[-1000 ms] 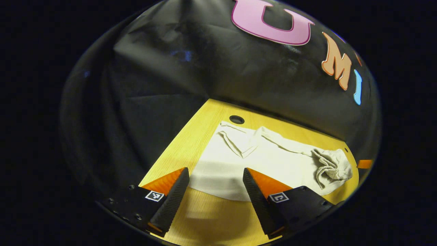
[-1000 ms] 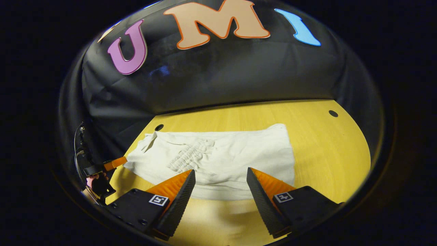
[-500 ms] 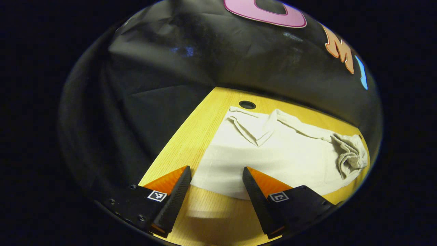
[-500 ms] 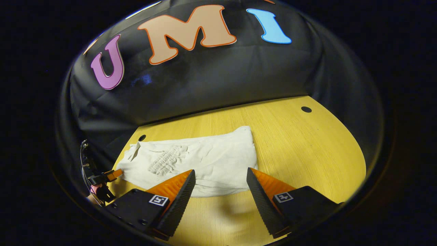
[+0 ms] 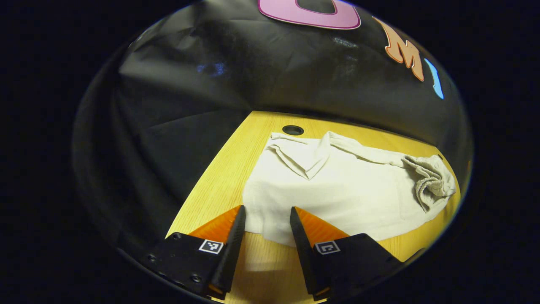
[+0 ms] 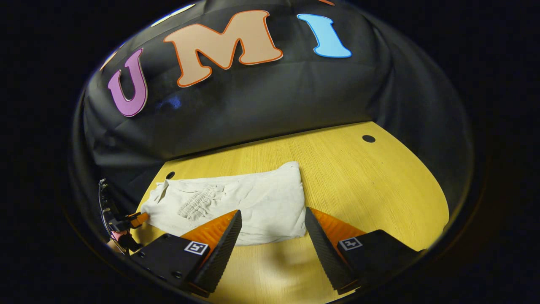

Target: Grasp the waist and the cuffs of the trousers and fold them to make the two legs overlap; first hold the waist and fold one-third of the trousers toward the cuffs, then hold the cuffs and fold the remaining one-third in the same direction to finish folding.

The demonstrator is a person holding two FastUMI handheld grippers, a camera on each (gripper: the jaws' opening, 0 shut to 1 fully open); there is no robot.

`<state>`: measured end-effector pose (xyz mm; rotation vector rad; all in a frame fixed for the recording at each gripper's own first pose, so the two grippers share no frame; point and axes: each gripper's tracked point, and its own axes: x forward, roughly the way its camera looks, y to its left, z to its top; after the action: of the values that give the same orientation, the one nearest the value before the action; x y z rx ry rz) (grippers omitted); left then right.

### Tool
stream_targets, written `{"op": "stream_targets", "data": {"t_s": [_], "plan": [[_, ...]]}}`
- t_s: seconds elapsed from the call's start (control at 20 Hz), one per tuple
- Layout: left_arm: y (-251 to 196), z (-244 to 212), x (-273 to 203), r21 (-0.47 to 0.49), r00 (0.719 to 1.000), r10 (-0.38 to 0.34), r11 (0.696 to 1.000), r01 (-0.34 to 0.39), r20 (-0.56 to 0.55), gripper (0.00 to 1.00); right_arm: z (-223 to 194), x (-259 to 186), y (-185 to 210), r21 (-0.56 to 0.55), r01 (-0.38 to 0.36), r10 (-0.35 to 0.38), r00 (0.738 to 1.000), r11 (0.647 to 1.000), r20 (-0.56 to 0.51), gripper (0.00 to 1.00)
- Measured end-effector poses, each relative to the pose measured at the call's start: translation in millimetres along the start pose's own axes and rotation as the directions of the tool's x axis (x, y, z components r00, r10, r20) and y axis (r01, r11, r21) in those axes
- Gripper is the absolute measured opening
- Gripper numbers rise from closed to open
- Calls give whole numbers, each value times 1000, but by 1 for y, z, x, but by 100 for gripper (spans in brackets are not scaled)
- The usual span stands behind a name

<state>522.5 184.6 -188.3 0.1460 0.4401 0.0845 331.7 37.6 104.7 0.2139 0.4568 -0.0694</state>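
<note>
The cream trousers [image 5: 337, 190] lie folded in a broad band on the yellow wooden table [image 5: 219, 185]. Their gathered elastic waist [image 5: 430, 181] is bunched at the far right end. My left gripper [image 5: 265, 223] sits low at the near left corner, with the cloth's edge between its partly narrowed fingers and a wide gap left. In the right gripper view the trousers [image 6: 236, 202] stretch leftward, and the left gripper [image 6: 126, 219] touches their left corner. My right gripper [image 6: 272, 223] is open just before their near right corner.
The table [image 6: 371, 185] is bare wood to the right of the trousers. It has small round holes [image 5: 292, 129] [image 6: 368, 138] near its back corners. Black booth cloth hangs close behind and on the left. A hand [image 6: 114, 234] holds the left gripper.
My left gripper's fingers have narrowed and now bracket the cloth's near corner. My right gripper has shifted right along the near edge, so the trousers' right end now sits between its fingers.
</note>
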Motion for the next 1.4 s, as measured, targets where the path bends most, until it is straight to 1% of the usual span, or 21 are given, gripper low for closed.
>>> {"op": "stream_targets", "data": {"t_s": [0.05,0.1,0.15,0.2,0.25,0.3,0.35,0.4,0.5,0.6,0.75,0.9,1.05,1.1,1.2,1.35,1.4], "plan": [[-3,2,-1,-9,1000,-14,1000,14,7,60,1,-2,0,0,-5,5,1000,1000,4,96],[-3,4,0,-33,1000,-12,999,13,23,49,4,-3,1,0,-8,8,1000,1000,9,97],[-6,4,5,-65,1000,9,998,-8,25,39,6,-4,-3,-1,-10,10,1000,1000,15,97],[-7,5,-1,-68,1000,19,998,-18,22,5,9,-7,-5,0,-12,12,1000,1000,21,97],[-7,6,0,-70,999,25,997,-23,29,3,11,-11,-4,2,-14,14,999,1000,30,97],[-6,6,0,-72,999,29,997,-27,26,3,14,-14,-5,5,-15,15,999,1000,37,97],[-7,6,-1,-73,1000,24,997,-22,19,0,16,-19,-7,6,-14,14,999,1000,45,97],[-9,7,-3,-84,1000,9,996,-7,21,0,18,-22,-9,5,-11,10,999,1000,53,97],[-20,11,-8,-141,999,-40,989,43,24,0,23,-30,-14,6,-6,6,998,1000,68,97],[-37,18,-14,-195,996,-75,977,83,47,0,26,-38,-18,14,-8,7,997,1000,82,96],[-76,47,-36,-258,981,-157,949,183,117,0,29,-48,-25,19,-17,15,995,1000,94,96],[-117,82,-55,-291,952,-232,914,284,200,0,34,-52,-31,29,-34,31,994,999,106,96],[-165,116,-86,-307,910,-319,866,394,266,0,37,-57,-41,39,-57,52,992,998,114,96],[-183,123,-94,-302,895,-345,854,424,283,0,38,-60,-44,43,-66,60,991,997,117,96],[-210,135,-106,-275,871,-385,840,468,305,0,40,-66,-54,46,-74,68,990,996,122,96],[-258,162,-131,-240,828,-443,811,534,345,0,47,-69,-75,47,-79,72,989,996,131,96],[-275,171,-136,-221,815,-460,805,550,351,0,49,-73,-85,45,-77,71,988,996,135,96]]}}
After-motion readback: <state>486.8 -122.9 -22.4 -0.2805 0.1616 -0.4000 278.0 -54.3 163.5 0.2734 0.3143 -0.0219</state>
